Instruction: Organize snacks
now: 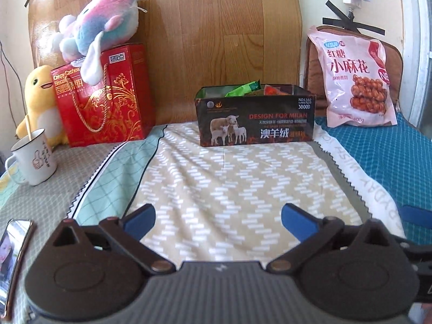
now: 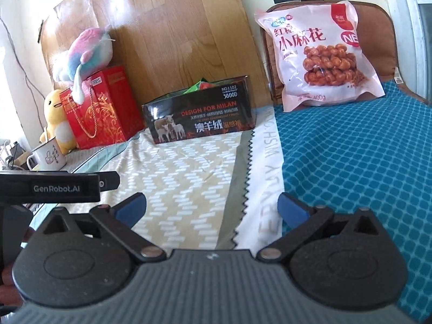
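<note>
Both grippers are empty right now. The left gripper (image 1: 217,220) and right gripper (image 2: 212,208) hang low over the patterned cloth (image 1: 229,183) with their blue fingers spread wide, nothing between them.

As far as I can tell, most of the sorting is done. The dark box (image 1: 255,117) with the sheep on it sits at the back of the cloth against the wooden board (image 1: 216,40), and it has small packets (image 1: 244,88) poking out of the top, a green one and something orange-red. No loose snacks on the cloth in either view.

What's maybe left: the big pink snack bag (image 2: 318,56) leaning on the brown cushion (image 2: 378,46), well apart from the box on the blue cover. Looks too big for the box, honestly, so it may stay put. The red gift box (image 1: 104,97) on the left has a plush (image 1: 100,29) on top, untouched.
</note>
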A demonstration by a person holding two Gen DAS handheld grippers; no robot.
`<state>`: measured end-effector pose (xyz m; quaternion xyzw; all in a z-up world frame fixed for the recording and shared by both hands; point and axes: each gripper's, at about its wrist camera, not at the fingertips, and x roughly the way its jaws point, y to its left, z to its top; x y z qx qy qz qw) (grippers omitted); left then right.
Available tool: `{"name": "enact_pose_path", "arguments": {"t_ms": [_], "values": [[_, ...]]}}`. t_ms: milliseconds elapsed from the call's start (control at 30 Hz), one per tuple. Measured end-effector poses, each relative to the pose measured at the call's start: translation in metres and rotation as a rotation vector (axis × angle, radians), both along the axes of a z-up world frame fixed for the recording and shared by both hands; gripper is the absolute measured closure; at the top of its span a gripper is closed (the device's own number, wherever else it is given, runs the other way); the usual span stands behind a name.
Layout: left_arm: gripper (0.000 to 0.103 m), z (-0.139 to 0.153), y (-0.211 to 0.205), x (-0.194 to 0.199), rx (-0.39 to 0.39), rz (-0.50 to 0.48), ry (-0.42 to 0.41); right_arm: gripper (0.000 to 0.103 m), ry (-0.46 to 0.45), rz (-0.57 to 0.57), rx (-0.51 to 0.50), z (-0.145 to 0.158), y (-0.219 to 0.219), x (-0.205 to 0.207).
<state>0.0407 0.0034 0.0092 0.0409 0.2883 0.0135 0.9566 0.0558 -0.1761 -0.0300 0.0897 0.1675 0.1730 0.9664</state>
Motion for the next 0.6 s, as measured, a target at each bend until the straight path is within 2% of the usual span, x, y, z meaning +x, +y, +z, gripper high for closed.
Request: {"name": "enact_pose_path", "arguments": {"t_ms": [300,600], "values": [[0.0,0.0,-0.004,-0.014,0.012,0.007,0.009,0.0,-0.016,-0.015,0.008,-0.002,-0.003,-0.016],[0.0,-0.002,0.0,-0.015,0.017,0.042,0.008,0.0,0.023,-0.019,0.023,-0.002,-0.005,-0.018]]}}
